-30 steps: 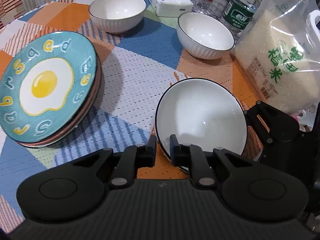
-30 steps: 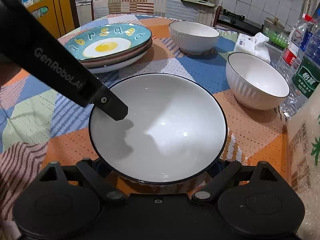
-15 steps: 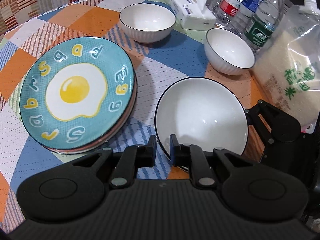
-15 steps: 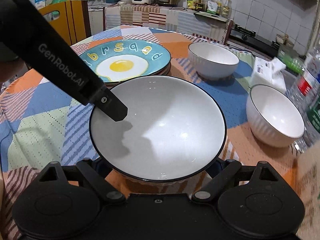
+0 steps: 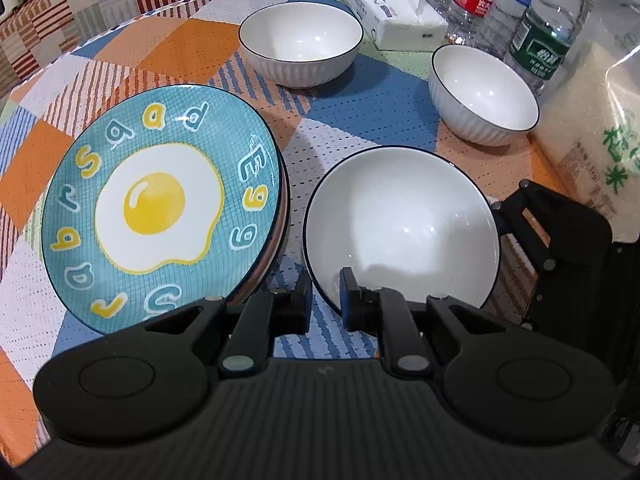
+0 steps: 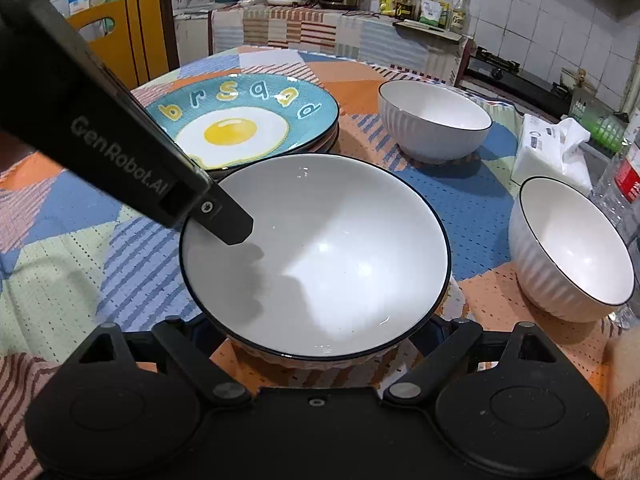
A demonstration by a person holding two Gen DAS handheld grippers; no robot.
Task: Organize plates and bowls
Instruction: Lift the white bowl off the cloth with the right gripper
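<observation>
Bowl [image 5: 400, 224], white with a dark rim, is pinched at its near-left edge by my left jaws, and my right jaws grip its body from both sides. It sits above the patterned worktop [image 5: 168, 48], beside the stacked egg plate [image 5: 160, 208]; two more bowls [image 5: 300, 44] stand beyond.

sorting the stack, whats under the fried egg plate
Under the fried egg plate only the edges of more plates show, a brownish rim among them. Their faces and exact count are covered.
</observation>
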